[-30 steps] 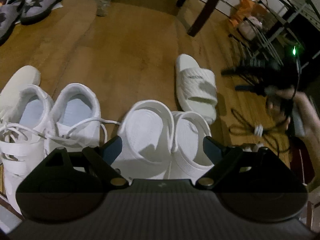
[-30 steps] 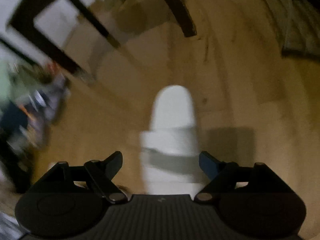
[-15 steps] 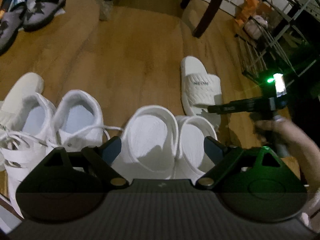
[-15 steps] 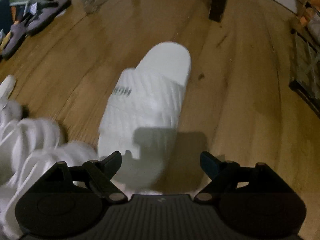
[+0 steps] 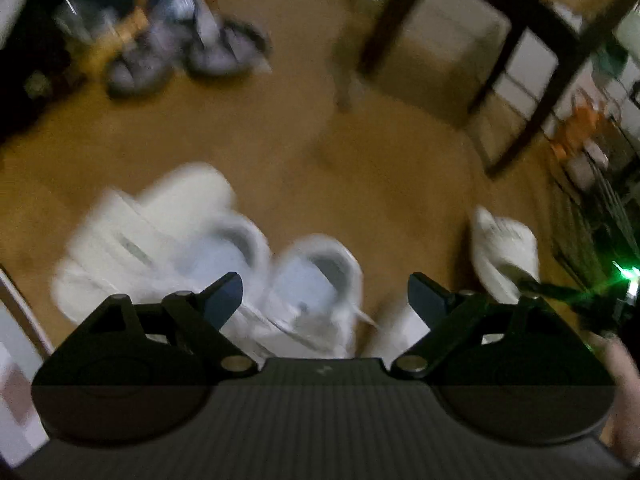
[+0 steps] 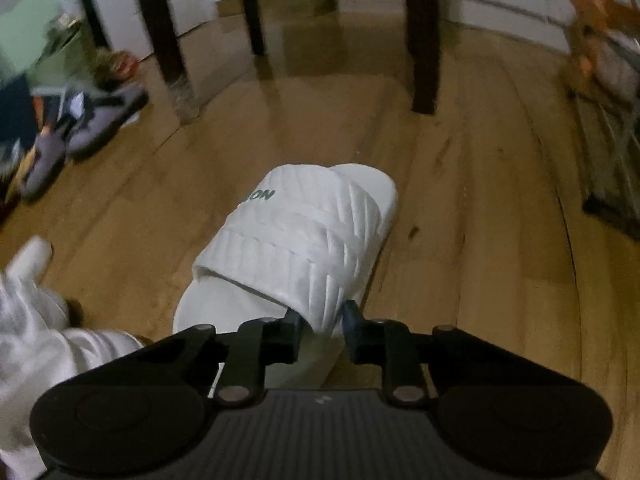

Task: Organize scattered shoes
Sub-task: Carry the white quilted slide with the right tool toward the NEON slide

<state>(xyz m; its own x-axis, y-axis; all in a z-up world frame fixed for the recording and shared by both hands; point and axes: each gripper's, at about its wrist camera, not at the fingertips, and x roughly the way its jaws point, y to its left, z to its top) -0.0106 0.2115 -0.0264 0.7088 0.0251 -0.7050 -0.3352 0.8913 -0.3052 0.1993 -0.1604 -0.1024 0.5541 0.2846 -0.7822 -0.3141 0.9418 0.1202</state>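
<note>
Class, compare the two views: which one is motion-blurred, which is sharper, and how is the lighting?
Left wrist view: heavy motion blur smears the white sneakers and grey shoes; dim, with a green light's glare at right. Right wrist view: sharper, the white slide shows crisp ribbing; edges blur, warm dim light, fisheye bending.

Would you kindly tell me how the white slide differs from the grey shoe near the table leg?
The white slide is pale with a ribbed band; the grey shoe is darker with black straps. The right gripper is closing its jaws on the white slide's band edge; the grey shoe lies untouched. Both sit on the wooden floor.
</note>
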